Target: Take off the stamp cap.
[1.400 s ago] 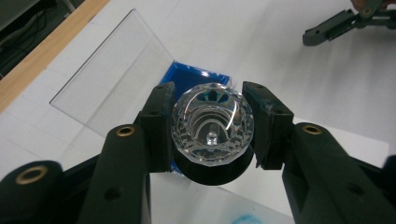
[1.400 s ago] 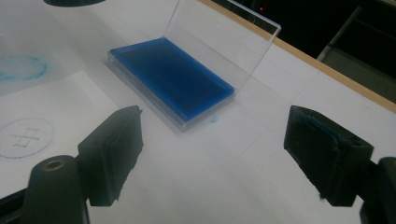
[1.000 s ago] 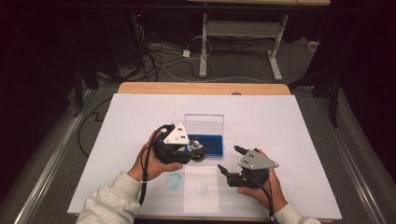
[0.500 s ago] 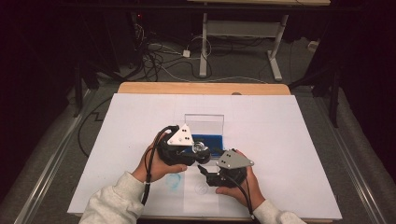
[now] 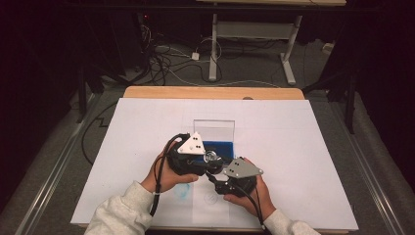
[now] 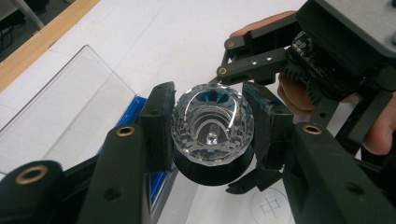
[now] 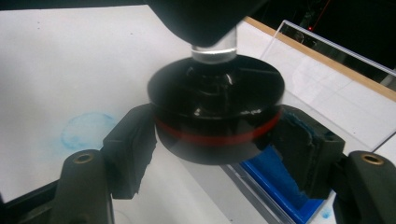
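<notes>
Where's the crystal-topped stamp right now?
In the high view the stamp is at table centre, just in front of the blue ink pad, held between both grippers.

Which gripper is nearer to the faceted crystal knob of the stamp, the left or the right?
Left. The left gripper is shut on the crystal knob itself. The right gripper, whose jaws have just been closing, sits lower, its jaws around the stamp's black base.
</notes>
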The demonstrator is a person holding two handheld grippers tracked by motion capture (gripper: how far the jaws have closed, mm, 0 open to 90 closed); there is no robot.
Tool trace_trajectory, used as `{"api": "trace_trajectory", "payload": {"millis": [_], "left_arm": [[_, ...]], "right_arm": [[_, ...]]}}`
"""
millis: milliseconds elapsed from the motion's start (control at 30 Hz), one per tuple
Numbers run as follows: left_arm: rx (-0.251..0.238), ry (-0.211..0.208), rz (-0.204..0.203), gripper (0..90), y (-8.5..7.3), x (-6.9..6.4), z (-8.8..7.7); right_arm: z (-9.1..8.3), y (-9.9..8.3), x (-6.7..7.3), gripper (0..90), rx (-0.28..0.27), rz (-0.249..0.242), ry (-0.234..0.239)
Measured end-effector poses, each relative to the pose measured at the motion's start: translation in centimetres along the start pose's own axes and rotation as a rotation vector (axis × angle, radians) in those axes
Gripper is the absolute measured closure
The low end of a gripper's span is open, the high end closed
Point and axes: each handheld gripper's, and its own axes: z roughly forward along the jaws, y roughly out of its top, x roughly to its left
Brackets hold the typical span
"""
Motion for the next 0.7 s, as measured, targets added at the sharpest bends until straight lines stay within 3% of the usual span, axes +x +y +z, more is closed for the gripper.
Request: {"api": "trace_trajectory", "payload": {"millis": [300,700], "left_arm": [[0.004,0.000,-0.009,55.2,-0.07,0.04,0.24],[0.005,-0.018,-0.017,55.2,-0.25,0.00,0.46]], "right_arm": [[0.06,-0.17,0.15,37.9,-0.008,0.019,-0.008],[-0.22,-0.16,0.10,38.9,0.030,-0.035,-0.004]]}}
